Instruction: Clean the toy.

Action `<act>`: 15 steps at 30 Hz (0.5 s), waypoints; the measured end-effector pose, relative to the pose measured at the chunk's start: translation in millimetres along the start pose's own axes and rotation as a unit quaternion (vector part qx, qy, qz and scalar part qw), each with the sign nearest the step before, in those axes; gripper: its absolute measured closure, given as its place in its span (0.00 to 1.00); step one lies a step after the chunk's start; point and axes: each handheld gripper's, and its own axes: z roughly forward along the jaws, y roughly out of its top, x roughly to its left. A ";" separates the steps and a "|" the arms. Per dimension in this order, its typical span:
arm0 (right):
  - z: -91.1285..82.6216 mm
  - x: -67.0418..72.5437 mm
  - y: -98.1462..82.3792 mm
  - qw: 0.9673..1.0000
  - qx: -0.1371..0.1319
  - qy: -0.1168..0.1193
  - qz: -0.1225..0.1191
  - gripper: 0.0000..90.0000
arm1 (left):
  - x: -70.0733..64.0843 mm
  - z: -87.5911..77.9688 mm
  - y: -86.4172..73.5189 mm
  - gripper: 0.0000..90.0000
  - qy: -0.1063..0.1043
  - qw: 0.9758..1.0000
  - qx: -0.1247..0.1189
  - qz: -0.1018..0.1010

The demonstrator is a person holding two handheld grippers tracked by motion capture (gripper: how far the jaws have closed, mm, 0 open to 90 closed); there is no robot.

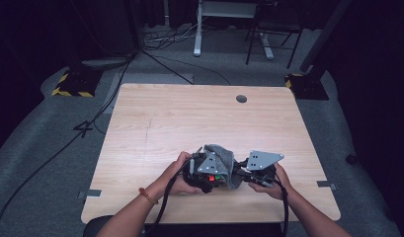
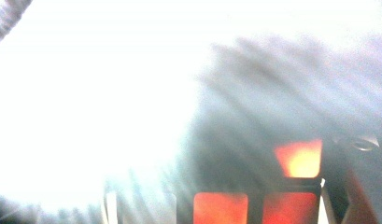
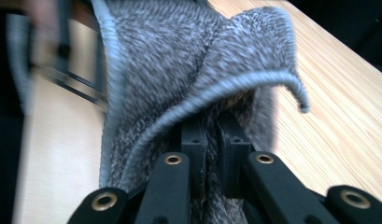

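A grey knitted cloth (image 1: 225, 159) is bunched up between my two grippers near the table's front edge. My right gripper (image 1: 240, 173) is shut on it. In the right gripper view the black jaws (image 3: 212, 135) pinch a fold of the cloth (image 3: 188, 60), which rises and drapes over them. My left gripper (image 1: 208, 177) points right, under the cloth's left side. It is shut on a small cube with red and green faces (image 1: 217, 177). The left gripper view is overexposed and blurred, with the cube's red and orange tiles (image 2: 291, 186) at the bottom and grey cloth behind.
The wooden table (image 1: 189, 113) has a round cable hole (image 1: 241, 98) at its far right. Beyond the table, cables and a desk frame (image 1: 197, 29) stand on the grey floor. Yellow-black weighted bases (image 1: 73, 84) sit at the far corners.
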 end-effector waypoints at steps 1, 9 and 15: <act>3.0 -7.2 -8.8 1.000 0.011 -0.007 0.017 0.92 | -0.4 -3.4 1.4 0.37 0.001 1.000 -0.009 0.003; 13.2 -10.5 -22.4 0.997 0.001 0.050 0.059 0.92 | -1.9 -6.7 2.0 0.37 0.000 0.999 -0.033 0.003; 7.0 -13.4 -24.0 0.994 -0.031 0.078 0.077 0.92 | -1.1 -7.0 -0.1 0.37 -0.009 0.999 -0.034 0.007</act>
